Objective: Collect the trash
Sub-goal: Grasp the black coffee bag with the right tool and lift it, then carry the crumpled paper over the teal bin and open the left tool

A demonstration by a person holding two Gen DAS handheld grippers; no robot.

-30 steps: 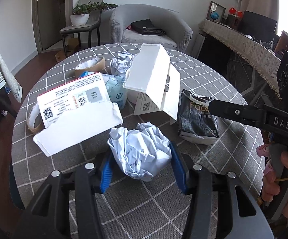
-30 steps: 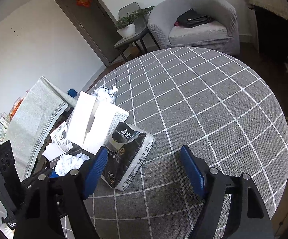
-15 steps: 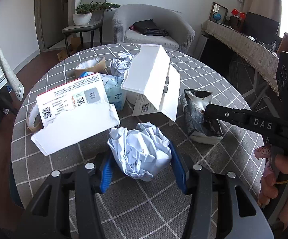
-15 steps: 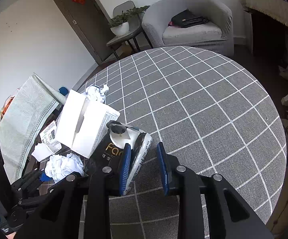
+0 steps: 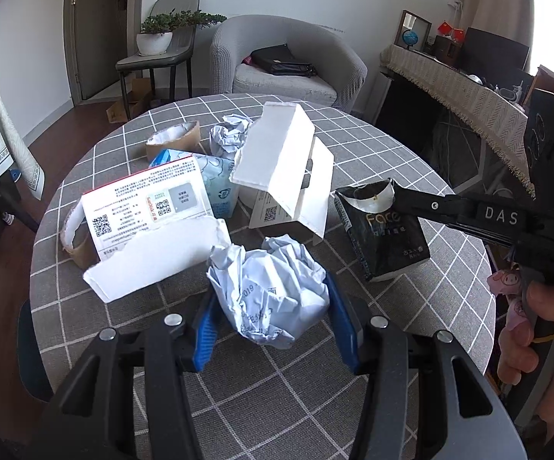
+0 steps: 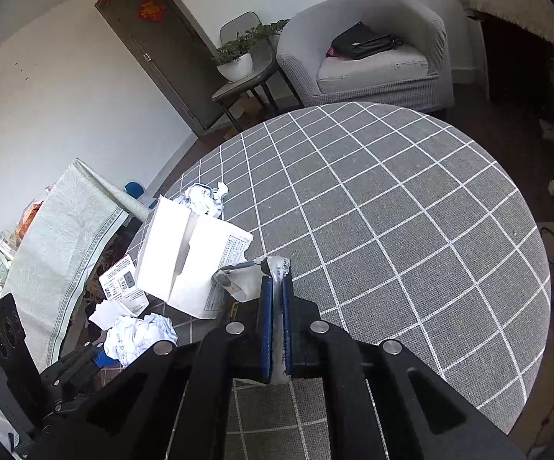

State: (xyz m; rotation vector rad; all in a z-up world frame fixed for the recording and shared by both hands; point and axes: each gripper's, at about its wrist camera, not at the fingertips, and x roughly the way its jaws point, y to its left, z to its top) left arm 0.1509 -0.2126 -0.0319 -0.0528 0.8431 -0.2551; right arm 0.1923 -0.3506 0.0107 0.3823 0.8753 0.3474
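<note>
Trash lies gathered on the near-left part of a round table covered with a grey checked cloth. The crumpled paper ball sits at the near edge of the pile, between the blue pads of the left gripper; both pads touch its sides, so the jaws are clamped on it at a moderate width. To its right, the black tissue packet stands tilted on the cloth with its torn top open; the right gripper has just been closing and its jaws are now pressed together on the packet's thin edge, a strip of white film showing between the blue pads. In the left wrist view the arm of this right gripper crosses above the packet, and the person's hand wraps its handle at the right border. Behind the ball lies a torn printed box with QR codes, its ragged white flap resting just beside the ball. A torn white carton stands open behind the packet. Further back are a light blue tissue pack, a second crumpled paper and a brown tape roll. Beyond the table stand a grey armchair carrying a black bag, and a chair bearing a potted plant.
</note>
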